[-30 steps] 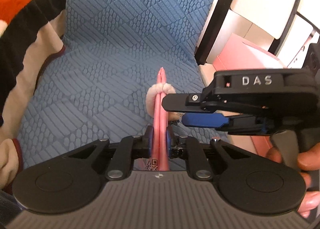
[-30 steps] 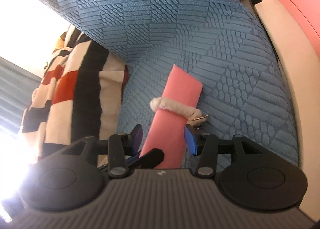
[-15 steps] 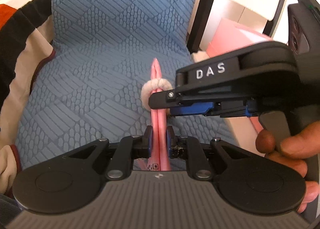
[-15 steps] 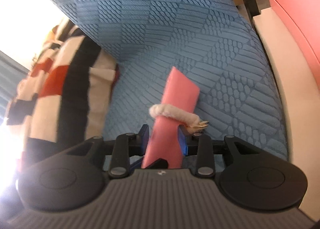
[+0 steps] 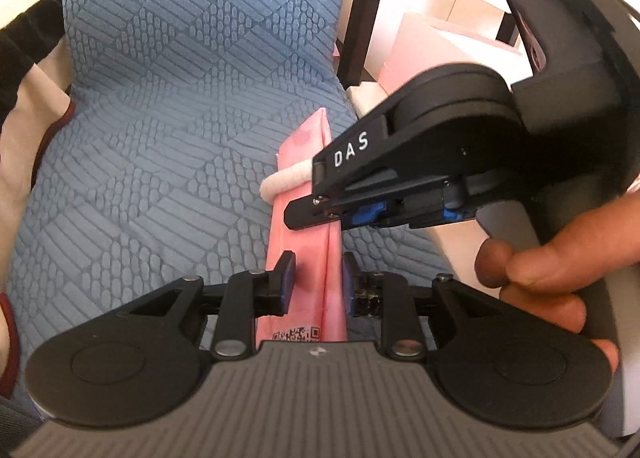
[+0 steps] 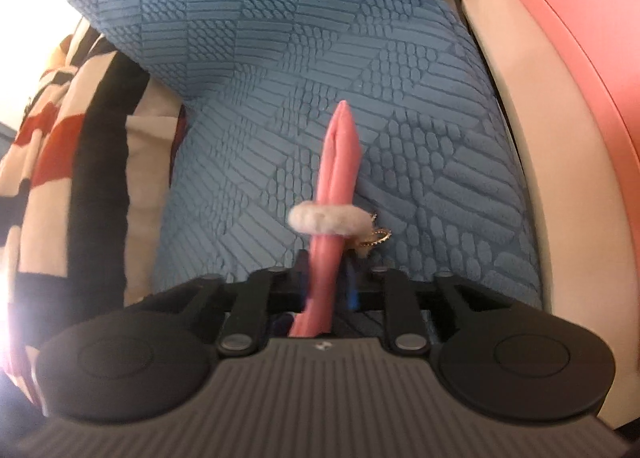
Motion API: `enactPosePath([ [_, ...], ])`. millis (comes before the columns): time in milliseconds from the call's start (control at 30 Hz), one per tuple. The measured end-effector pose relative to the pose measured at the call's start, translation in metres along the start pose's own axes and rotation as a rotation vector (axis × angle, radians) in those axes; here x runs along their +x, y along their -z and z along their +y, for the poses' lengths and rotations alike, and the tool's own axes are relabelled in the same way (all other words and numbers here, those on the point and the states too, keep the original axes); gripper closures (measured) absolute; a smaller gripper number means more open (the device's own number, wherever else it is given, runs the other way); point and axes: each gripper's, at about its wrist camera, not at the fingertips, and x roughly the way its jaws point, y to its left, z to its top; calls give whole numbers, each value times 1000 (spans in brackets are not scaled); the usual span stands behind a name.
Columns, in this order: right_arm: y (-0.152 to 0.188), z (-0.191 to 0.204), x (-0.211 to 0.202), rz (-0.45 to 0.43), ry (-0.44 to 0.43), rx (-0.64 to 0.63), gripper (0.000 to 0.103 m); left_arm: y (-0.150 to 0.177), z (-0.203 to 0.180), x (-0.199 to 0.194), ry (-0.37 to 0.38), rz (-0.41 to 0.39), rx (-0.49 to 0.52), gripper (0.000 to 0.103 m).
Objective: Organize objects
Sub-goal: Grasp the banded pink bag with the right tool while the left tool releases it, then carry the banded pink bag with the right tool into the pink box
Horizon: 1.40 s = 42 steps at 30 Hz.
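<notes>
A striped blanket (image 6: 80, 162) lies at the left on the blue textured cushion (image 5: 180, 106). The left gripper (image 5: 316, 282) has just been opening, its pads flanking the pink packet (image 5: 304, 242) without pressing. A white fuzzy band (image 6: 326, 219) rings the packet. The right gripper (image 6: 324, 282) has just closed, clamping it above the cushion.

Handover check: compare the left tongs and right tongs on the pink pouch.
Left tongs have just been opening and look slack around the pink pouch; right tongs have just been closing and pinch it. Left tongs sit at its printed-code end; right tongs nearer the fluffy band. Both straddle it.
</notes>
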Motion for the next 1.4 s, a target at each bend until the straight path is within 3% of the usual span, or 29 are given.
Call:
enactPosePath([
  [233,0,7,-11,-76,60,-56,88,-1,7,-16,53,-18,-70,76],
  [433,-1,0,-34,-142,136,-63,88,-1,4,-35,25,-36,-57,76],
  [800,19,21,-92,-169,153,-161,88,-7,-4,-69,4,-62,-95,76],
  [1100,25,39,-149,-185,130,-230,88,-32,-20,-116,2,-102,-193,76],
  [1400,5,49,-201,-221,93,-260,88,-66,-59,-141,2,-121,-148,76],
])
